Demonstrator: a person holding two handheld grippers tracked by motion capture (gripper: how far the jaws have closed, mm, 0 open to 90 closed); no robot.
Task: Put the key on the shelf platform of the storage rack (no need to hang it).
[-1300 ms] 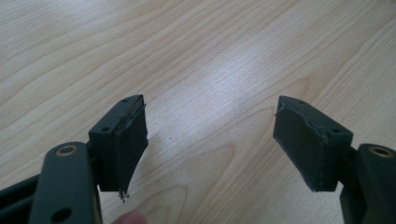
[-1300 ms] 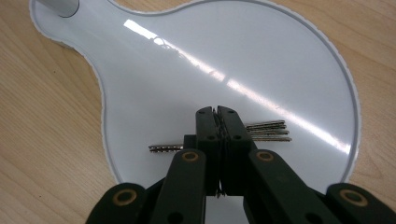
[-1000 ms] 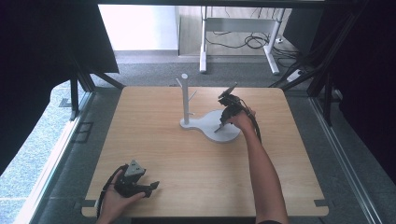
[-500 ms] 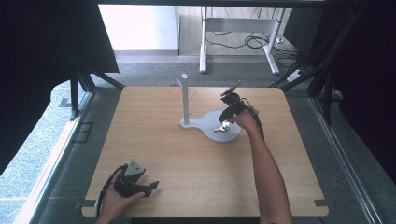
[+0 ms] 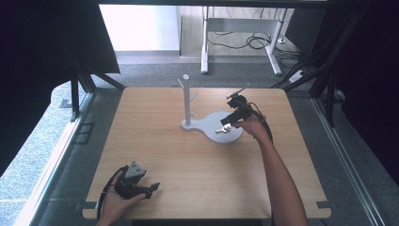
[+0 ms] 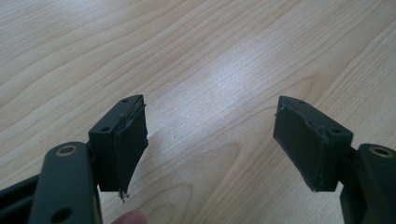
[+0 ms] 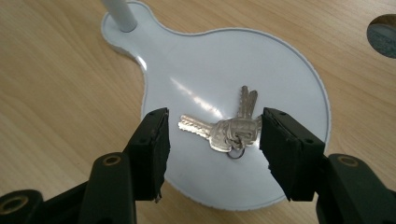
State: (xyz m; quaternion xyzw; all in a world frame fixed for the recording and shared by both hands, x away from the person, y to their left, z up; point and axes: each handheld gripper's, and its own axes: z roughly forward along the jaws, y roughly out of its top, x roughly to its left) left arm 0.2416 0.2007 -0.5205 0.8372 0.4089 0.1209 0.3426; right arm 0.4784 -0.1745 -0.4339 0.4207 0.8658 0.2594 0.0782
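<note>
Keys [image 7: 229, 130] mid-dish, well inside white tray [image 7: 280, 70] rim

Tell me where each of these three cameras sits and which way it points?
High view: above the near table edge, looking forward and down at the table; both forearms, left gripper and right gripper show.
Left gripper view: rides the left gripper, facing bare wood between its open jaws; a fingertip shows.
Right gripper view: rides the right gripper, looking down at keys on the white stand base.
Shared: high and right gripper views both show keys and base.
</note>
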